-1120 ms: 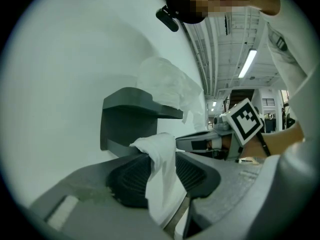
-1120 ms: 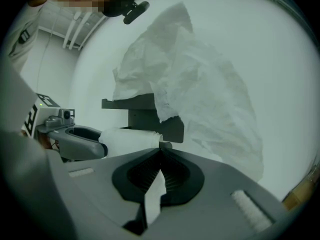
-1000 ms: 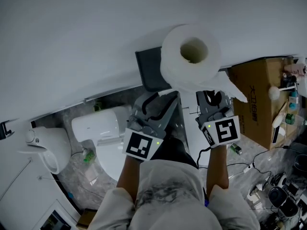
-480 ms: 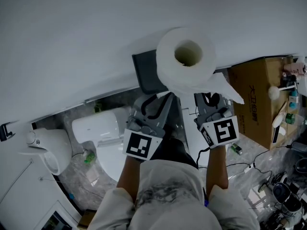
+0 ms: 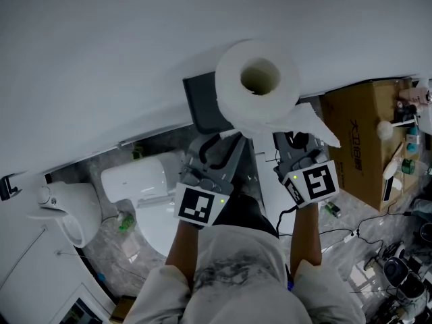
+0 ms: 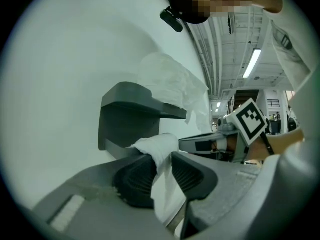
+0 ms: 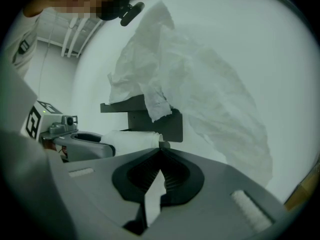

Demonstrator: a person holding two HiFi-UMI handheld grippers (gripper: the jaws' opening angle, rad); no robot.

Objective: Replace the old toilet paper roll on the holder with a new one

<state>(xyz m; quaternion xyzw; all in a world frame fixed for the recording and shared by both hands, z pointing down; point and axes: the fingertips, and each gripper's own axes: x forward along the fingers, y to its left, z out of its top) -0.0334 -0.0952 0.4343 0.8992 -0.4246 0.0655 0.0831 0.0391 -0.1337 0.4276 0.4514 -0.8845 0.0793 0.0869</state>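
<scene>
The wall is filling the upper half of the head view, with a toilet sitting at lower left and a box at the right edge. A fat roll is hanging at upper centre, its hole facing the camera, right in front of the dark holder. Whether it is seated on the holder cannot be told.

Below the roll, both tools are pointing up at the holder. The right gripper is clenching fully, pinching a thin edge of the tail, which is draping wide across the upper right of its view. The left gripper is grasping a bunched wad of white paper just under the holder's shelf. Its jaws have just been easing apart, yet the wad is filling the gap and touching both pads.

Judging by its fullness, this is the new roll, so the swap is looking far along. Seating the roll, tidying the loose paper and letting go are what is remaining.
</scene>
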